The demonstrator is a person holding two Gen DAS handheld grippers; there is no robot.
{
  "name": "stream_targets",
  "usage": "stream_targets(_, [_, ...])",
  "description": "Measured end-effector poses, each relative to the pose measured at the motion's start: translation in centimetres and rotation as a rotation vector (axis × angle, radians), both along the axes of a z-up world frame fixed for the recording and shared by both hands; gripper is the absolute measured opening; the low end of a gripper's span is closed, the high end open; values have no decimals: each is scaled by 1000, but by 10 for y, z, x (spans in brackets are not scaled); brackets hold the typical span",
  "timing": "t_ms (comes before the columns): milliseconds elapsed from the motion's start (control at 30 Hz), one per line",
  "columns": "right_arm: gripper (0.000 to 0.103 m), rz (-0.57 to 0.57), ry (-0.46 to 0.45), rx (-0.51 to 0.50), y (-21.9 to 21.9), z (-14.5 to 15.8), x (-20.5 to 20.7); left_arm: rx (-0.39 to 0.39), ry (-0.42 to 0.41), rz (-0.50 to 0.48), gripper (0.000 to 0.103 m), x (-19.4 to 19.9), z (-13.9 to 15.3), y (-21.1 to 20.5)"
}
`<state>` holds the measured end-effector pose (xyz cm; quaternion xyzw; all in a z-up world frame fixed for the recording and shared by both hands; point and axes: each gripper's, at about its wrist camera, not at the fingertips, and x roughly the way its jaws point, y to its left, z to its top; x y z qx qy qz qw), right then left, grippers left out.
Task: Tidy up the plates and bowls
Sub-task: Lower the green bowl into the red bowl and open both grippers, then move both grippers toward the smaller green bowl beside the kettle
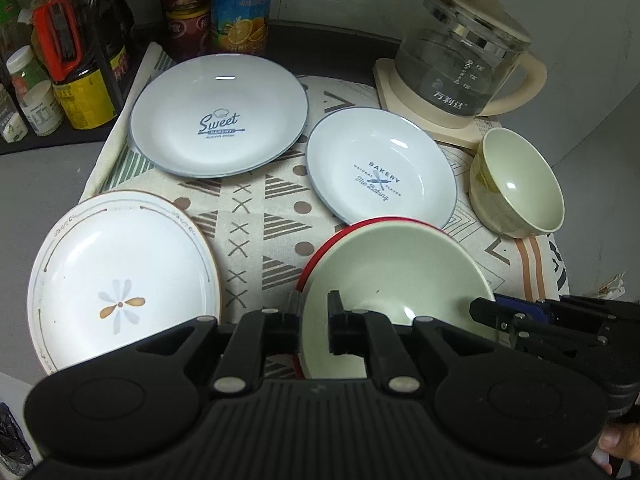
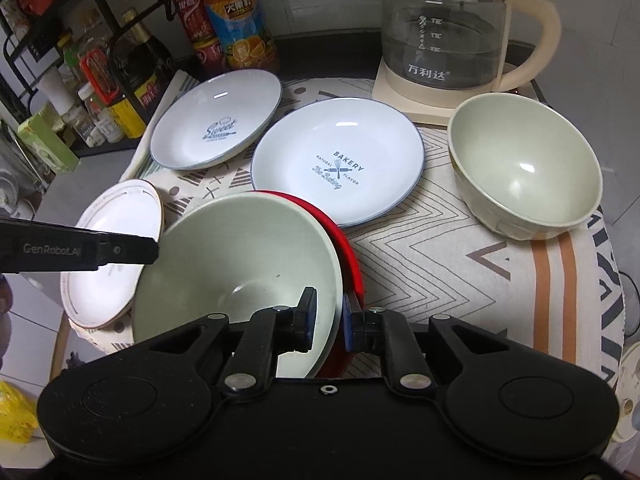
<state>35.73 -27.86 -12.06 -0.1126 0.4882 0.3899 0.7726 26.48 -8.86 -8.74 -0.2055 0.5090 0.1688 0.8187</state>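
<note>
A bowl (image 1: pixel 400 268), red outside and pale green inside, is held tilted above the patterned cloth (image 1: pixel 260 216). My left gripper (image 1: pixel 314 308) is shut on its left rim, one finger inside and one outside. My right gripper (image 2: pixel 328 304) is shut on the same bowl (image 2: pixel 240 248) at its right rim. The right gripper (image 1: pixel 492 316) reaches in from the right edge of the left wrist view. Around the bowl lie a "Sweet" plate (image 1: pixel 219 116), a "Bakery" plate (image 1: pixel 380 176), a flower plate (image 1: pixel 120 280) and a cream bowl (image 1: pixel 520 184).
A glass kettle (image 1: pixel 460 52) on a cream base stands at the back right. Bottles and jars (image 1: pixel 236 4) crowd the back left beside a black rack (image 2: pixel 24 40). The cloth's right edge (image 2: pixel 580 280) drops off close to the cream bowl (image 2: pixel 528 168).
</note>
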Motion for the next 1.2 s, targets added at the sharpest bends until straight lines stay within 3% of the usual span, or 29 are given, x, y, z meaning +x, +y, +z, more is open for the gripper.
stream_targets(167, [17, -5, 5, 51, -13, 15, 2, 12, -24, -1, 58, 7, 11, -8])
stream_targets(233, [19, -15, -5, 67, -19, 20, 3, 22, -36, -5, 66, 10, 14, -11])
stream_targets(433, [32, -98, -19, 100, -46, 25, 16, 12, -52, 5, 69, 24, 15, -19])
stream_targets(567, [53, -165, -50, 108, -62, 25, 23, 23, -74, -12, 72, 32, 18, -27])
stream_targets(667, [60, -223, -57, 114, -72, 24, 28, 43, -86, -48, 79, 38, 19, -35])
stream_targets(800, [82, -302, -124, 97, -83, 26, 30, 31, -92, -71, 80, 46, 18, -40])
stream_targets(1200, [84, -452, -142, 86, -98, 18, 47, 21, -117, -217, 80, 102, 8, -59])
